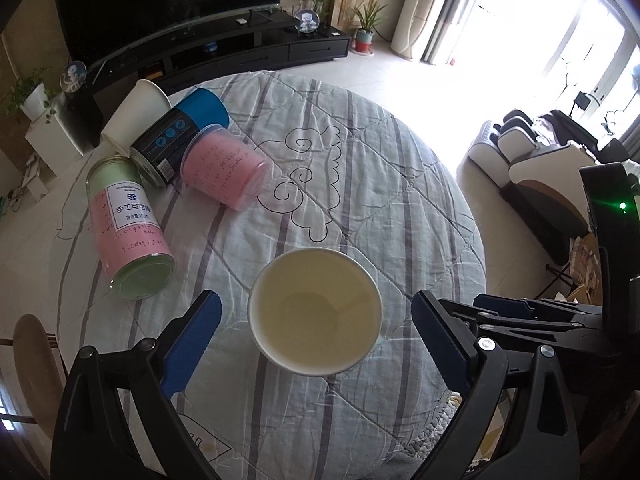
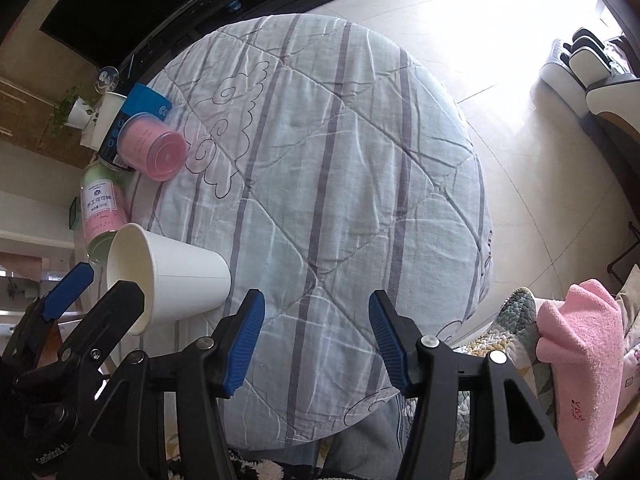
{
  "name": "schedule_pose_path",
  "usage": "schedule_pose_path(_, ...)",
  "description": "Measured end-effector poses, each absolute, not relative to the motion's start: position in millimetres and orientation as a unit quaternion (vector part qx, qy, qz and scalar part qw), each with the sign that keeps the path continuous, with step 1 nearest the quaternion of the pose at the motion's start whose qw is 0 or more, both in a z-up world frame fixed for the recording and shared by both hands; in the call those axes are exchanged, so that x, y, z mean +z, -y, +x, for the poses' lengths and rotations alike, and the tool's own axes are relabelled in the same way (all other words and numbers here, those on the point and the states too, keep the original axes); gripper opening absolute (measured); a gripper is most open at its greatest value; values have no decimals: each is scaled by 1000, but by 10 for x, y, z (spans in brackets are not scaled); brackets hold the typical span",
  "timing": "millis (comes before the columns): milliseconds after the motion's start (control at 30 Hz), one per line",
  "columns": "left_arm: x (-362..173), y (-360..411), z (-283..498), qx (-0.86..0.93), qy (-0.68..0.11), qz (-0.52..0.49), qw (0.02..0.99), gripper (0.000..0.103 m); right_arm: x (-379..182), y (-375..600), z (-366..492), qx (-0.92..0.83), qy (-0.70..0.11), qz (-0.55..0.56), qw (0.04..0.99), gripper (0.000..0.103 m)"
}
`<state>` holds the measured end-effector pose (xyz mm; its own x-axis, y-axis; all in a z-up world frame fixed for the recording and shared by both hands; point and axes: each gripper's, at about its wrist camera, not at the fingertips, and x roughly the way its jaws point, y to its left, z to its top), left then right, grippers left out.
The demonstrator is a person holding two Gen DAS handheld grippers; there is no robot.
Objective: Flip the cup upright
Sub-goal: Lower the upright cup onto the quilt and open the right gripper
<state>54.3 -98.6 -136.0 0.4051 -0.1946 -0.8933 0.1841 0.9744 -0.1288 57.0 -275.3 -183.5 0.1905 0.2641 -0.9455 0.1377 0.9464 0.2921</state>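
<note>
Cup [image 1: 314, 312] upright between wide left tongs [image 1: 316, 340] — right tongs [image 2: 316, 340] wide, empty.

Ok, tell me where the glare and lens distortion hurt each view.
Left wrist view: the window at top right is blown out to white and washes the floor beside it; the paper cup between the open left gripper fingers stays sharp. Right wrist view: glare at the top right corner only; fisheye bulges the round table, and the open right gripper frames bare quilt.

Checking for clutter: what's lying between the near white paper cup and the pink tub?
Nothing: only bare striped quilt lies between the near paper cup and the pink tub, clearest in the left wrist view.
</note>
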Motion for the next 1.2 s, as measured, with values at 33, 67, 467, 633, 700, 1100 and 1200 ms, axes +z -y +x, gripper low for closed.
schedule_pose_path(33,-1342,984,537,-111,-533,-5,839,97,-1808,2766,564,42,-633,159,757,56)
schedule_pose_path(67,-1314,983,524,-109,-531,-5,840,98,-1786,2775,559,44,-631,159,758,56)
schedule_pose_path(467,-831,857,231,-43,-503,-11,863,100,-1235,2832,448,77,-590,116,795,56)
schedule_pose_path(633,-593,817,70,-44,-486,-4,873,100,-926,2784,302,83,-570,92,812,56)
schedule_pose_path(700,-497,788,13,-46,-478,5,877,100,-845,2753,241,83,-564,86,817,56)
schedule_pose_path(1100,-329,538,-316,-76,-451,33,889,102,-647,2373,-173,72,-549,66,830,56)
schedule_pose_path(1200,-353,490,-371,-73,-447,36,891,102,-639,2289,-235,73,-547,59,832,57)
